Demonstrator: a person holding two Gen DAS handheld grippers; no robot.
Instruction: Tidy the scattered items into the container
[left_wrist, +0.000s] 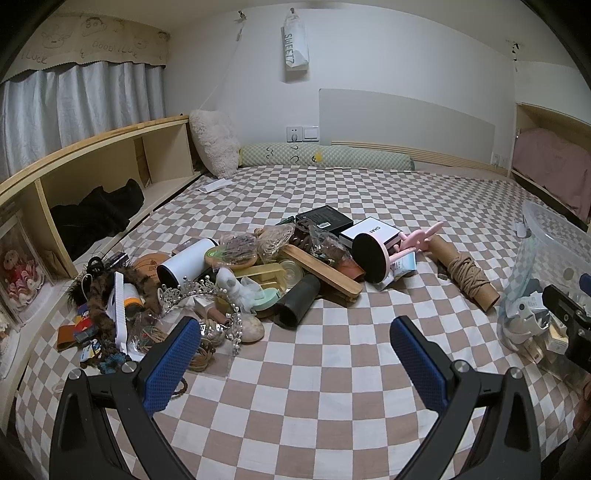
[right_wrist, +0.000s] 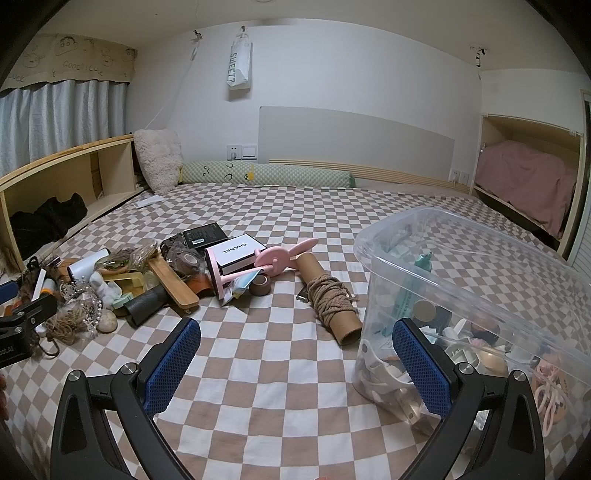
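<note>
A heap of small items lies on the checkered bed: a black tube (left_wrist: 297, 302), a wooden case (left_wrist: 321, 271), a white cylinder (left_wrist: 186, 264), a tiara (left_wrist: 201, 291), a pink round mirror (left_wrist: 371, 256), a white box (right_wrist: 240, 253). A rope-wound cardboard tube (right_wrist: 330, 301) lies apart to their right. My left gripper (left_wrist: 295, 354) is open above bare sheet, just short of the heap. My right gripper (right_wrist: 295, 356) is open too, its right finger in front of the clear plastic container (right_wrist: 480, 266), which holds several items.
A wooden shelf unit (left_wrist: 92, 162) with dark cloth runs along the bed's left side. A fluffy pillow (left_wrist: 216, 142) and a green bolster (left_wrist: 325, 157) lie at the headboard. A pink-covered alcove (right_wrist: 524, 184) is at right. Checkered sheet shows between heap and container.
</note>
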